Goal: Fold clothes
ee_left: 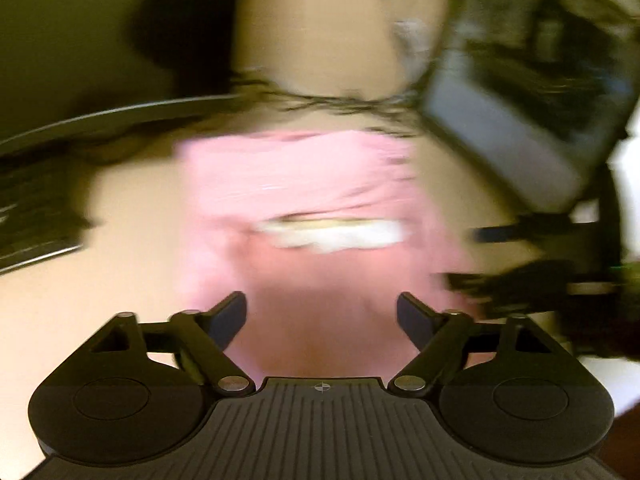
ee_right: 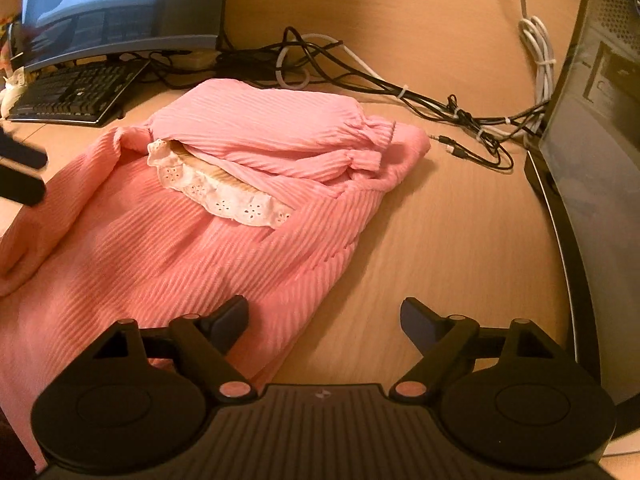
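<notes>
Garment: we judge the pink ribbed top (ee_right: 168, 248) soft, light, floppy.
Grip: we'd pinch its lower-centre hem.
Grippers: left gripper (ee_left: 321, 312) and right gripper (ee_right: 324, 316) both spread, empty.

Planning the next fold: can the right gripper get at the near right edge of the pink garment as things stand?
Probably yes. The right gripper is open, and the pink garment has its edge just beside its left finger, with only bare desk between; the cables lie farther back.

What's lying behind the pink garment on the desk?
Behind the pink garment, tangled black and white cables run across the desk, with a keyboard and monitor further left. Whatever lies beneath the fabric is hidden.
</notes>
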Demonstrator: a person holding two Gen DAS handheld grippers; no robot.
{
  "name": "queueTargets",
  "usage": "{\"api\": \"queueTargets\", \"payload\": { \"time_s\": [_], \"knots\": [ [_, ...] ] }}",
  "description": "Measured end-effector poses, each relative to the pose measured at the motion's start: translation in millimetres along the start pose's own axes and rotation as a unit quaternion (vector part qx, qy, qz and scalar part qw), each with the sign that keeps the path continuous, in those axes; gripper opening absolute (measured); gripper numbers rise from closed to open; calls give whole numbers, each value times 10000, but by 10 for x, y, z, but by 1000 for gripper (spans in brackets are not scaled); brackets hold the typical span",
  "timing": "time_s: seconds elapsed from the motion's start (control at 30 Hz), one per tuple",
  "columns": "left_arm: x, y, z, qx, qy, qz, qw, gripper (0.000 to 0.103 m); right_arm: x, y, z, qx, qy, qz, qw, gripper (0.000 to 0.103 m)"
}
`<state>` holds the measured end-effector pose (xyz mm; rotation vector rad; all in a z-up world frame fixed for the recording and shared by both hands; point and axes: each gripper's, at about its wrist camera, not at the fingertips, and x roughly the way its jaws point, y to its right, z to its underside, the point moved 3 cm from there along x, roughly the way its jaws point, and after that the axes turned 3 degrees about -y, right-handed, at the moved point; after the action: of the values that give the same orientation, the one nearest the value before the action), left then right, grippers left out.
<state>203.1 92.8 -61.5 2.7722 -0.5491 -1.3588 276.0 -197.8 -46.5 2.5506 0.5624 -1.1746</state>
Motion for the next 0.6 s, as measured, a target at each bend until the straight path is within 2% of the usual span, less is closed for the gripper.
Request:
{"api": "queueTargets", "payload": {
  "time_s": [0.03,0.07,0.17,0.2,0.27,0.3,0.4,0.47,0.53,0.6],
  "knots": [
    [42,-91,38,-89,-93,-154,9998,75,7,2,-8,-21,7,-2,10000,84],
    [97,-147,94,-204,-219,-156,9994,71,14,4,-17,-43,14,-3,10000,84],
    [280,-166,263,-403,-630,115,9971,66,34,12,-45,-95,15,-10,10000,84],
    [299,-100,298,-301,-598,180,9976,73,38,18,-58,-97,-12,-16,10000,84],
    [320,11,314,-69,-651,343,9973,77,46,32,-83,-101,-65,-26,9999,84],
    [324,51,311,-43,-735,559,9957,82,40,49,-106,-60,-92,-23,9999,84],
    [289,110,293,27,-989,1154,9884,84,-96,162,-277,308,157,-81,9994,83],
    [216,74,209,-7,-934,1420,9855,84,-201,245,-467,547,465,-165,9973,70],
    [115,-13,61,-140,-724,1643,9836,84,-235,312,-692,749,703,-256,9944,40],
    [63,-116,-143,-252,-413,1707,9841,83,-148,328,-925,964,859,-398,9908,35]
  ]
}}
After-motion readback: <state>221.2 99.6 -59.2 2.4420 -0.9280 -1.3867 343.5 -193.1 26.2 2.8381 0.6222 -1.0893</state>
